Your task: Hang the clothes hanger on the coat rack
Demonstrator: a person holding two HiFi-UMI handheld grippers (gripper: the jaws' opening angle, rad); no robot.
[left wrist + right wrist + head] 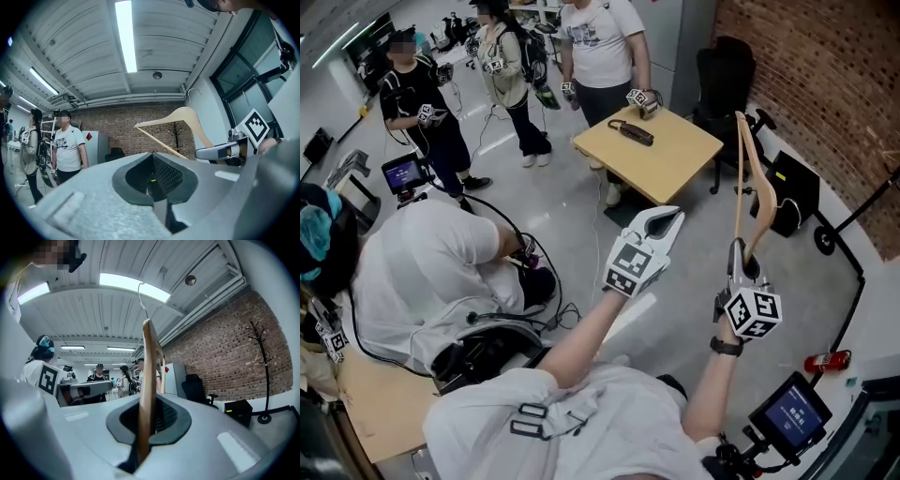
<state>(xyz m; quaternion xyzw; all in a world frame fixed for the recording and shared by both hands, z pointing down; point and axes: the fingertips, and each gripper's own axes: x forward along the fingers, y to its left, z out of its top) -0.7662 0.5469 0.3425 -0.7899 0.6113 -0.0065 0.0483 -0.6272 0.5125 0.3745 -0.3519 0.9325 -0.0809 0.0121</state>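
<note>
My right gripper (739,253) is shut on the lower end of a wooden clothes hanger (750,178), which stands upright above the jaws. In the right gripper view the hanger (149,376) rises from between the jaws of the right gripper (145,427), with its metal hook toward the ceiling. The black coat rack (260,362) stands by the brick wall at the right. Its base and pole (839,230) show in the head view. My left gripper (666,217) is raised beside the right one, shut and holding nothing. In the left gripper view the hanger (178,119) crosses in front of the rack (177,133).
A wooden table (675,159) with a dark object (630,131) stands ahead, with several people beyond it. A person (431,262) bends over at the left. A black chair (727,75), a black box (792,192), a red extinguisher (825,361) and a screen (789,412) are on the right.
</note>
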